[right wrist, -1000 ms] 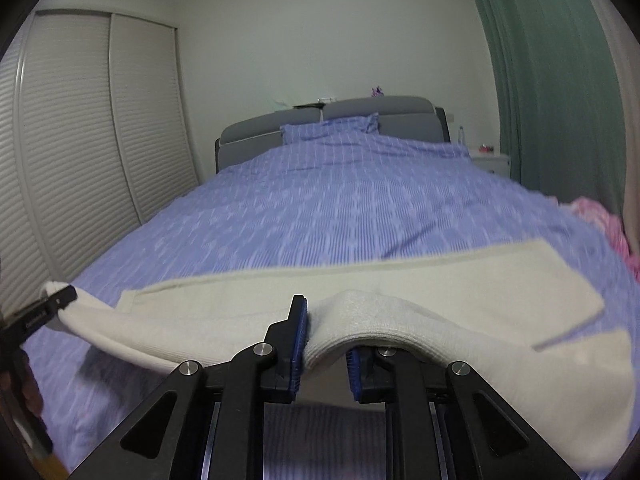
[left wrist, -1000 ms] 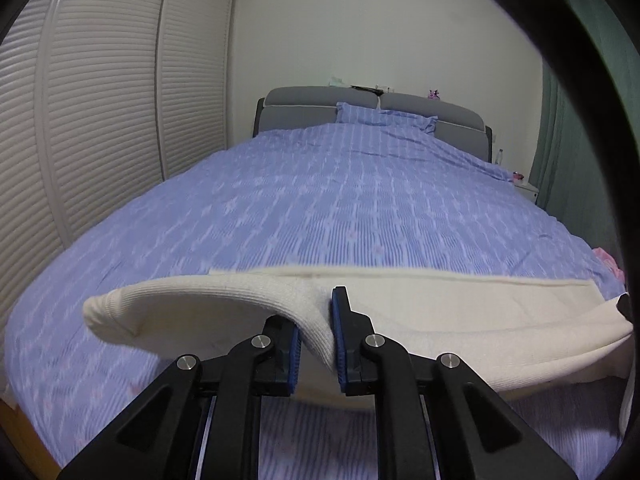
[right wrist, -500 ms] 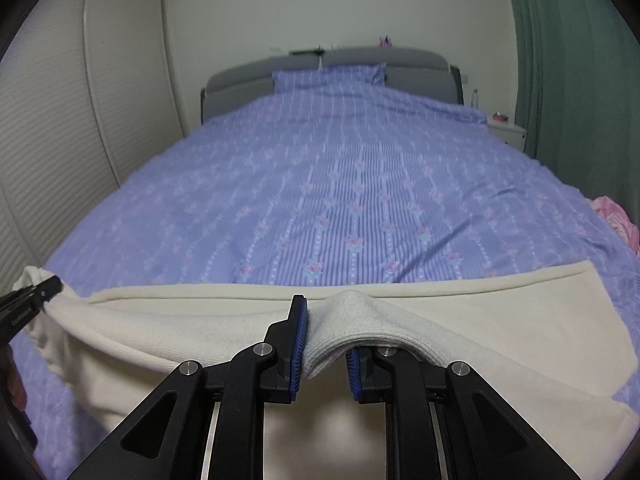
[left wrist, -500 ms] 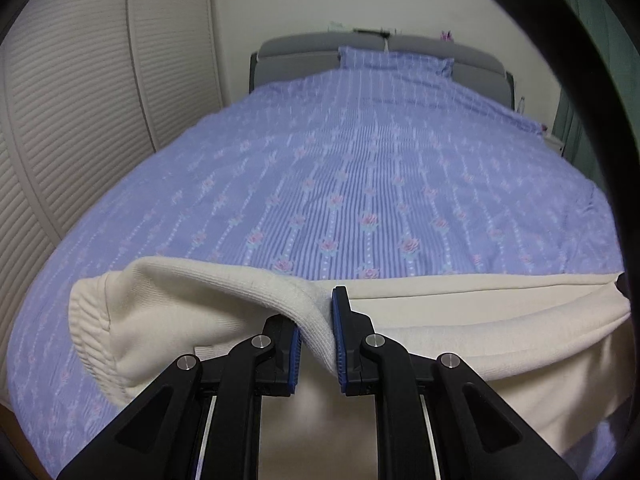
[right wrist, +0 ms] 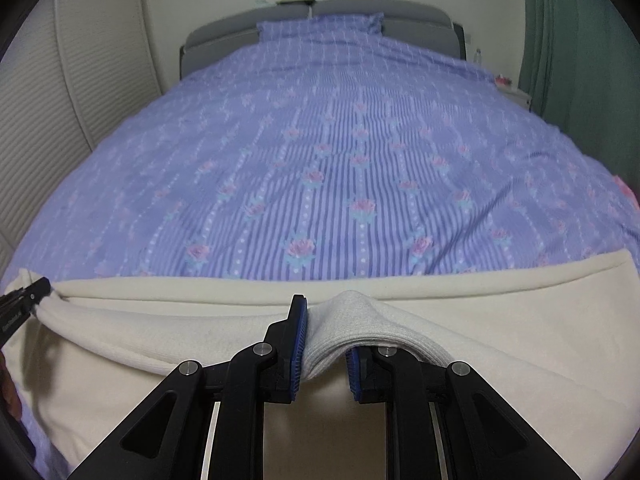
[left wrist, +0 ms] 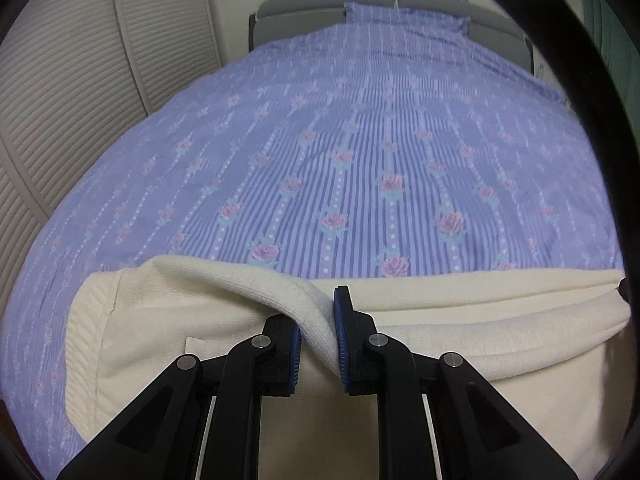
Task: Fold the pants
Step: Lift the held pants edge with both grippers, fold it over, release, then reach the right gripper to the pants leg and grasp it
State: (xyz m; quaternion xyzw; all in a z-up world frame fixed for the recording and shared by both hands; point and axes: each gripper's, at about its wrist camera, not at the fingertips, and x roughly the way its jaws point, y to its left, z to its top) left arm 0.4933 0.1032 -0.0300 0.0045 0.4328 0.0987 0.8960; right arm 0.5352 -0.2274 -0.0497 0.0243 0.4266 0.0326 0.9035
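Cream knit pants [left wrist: 168,320] lie across the near end of the bed, one leg folded over the other. My left gripper [left wrist: 318,336] is shut on the top edge near the ribbed waistband [left wrist: 84,340] at the left. My right gripper [right wrist: 326,344] is shut on the same upper edge of the pants [right wrist: 500,320] further along the leg. The left gripper's tip shows at the left edge of the right wrist view [right wrist: 28,294], holding the cloth. The edge between the two grippers sags a little above the lower layer.
The bed has a purple striped flowered cover [left wrist: 360,152] and a grey headboard [right wrist: 352,8]. Slatted wardrobe doors [left wrist: 60,80] stand to the left. A green curtain [right wrist: 568,40] and a small nightstand [right wrist: 516,90] are at the right.
Both grippers have carried the held edge forward and down over the lower leg. The cameras have tilted down and sit closer to the bed.
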